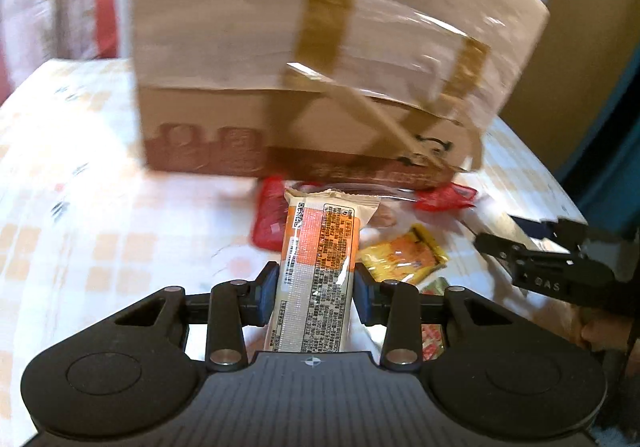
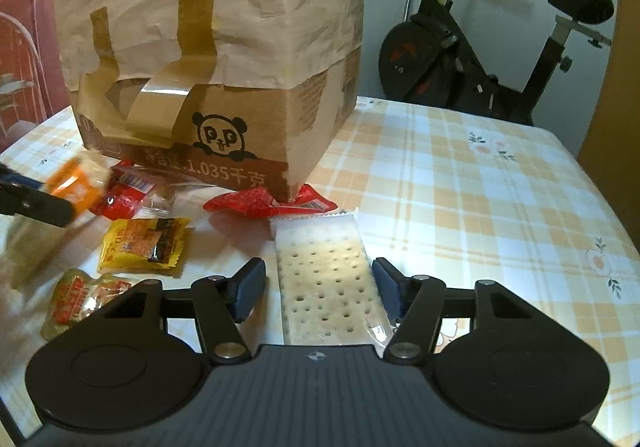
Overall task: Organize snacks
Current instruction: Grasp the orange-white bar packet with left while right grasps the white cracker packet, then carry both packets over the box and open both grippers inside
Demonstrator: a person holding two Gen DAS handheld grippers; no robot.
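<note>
Left claw point(image 1: 315, 289): you pinch the orange snack bar point(image 1: 320, 255) — its bottom end is hidden.
Right claw point(image 2: 319, 289): spread around the cracker pack point(image 2: 326, 283) on the table point(image 2: 480, 207).
Box point(image 2: 208, 59): blurry in your left view — red packs point(image 2: 260, 205) half hidden under it.

One taped brown cardboard box point(image 2: 224, 87) stands on one orange-checked tablecloth point(image 2: 460, 187) among two red snack wrappers point(image 2: 268, 205) point(image 2: 126, 195), one yellow snack packet point(image 2: 144, 245), one clear-wrapped cracker pack point(image 2: 326, 279), one orange-and-white bar point(image 1: 316, 263) and one orange-labelled clear pouch point(image 2: 80, 299), one black exercise bike point(image 2: 480, 59) behind.
</note>
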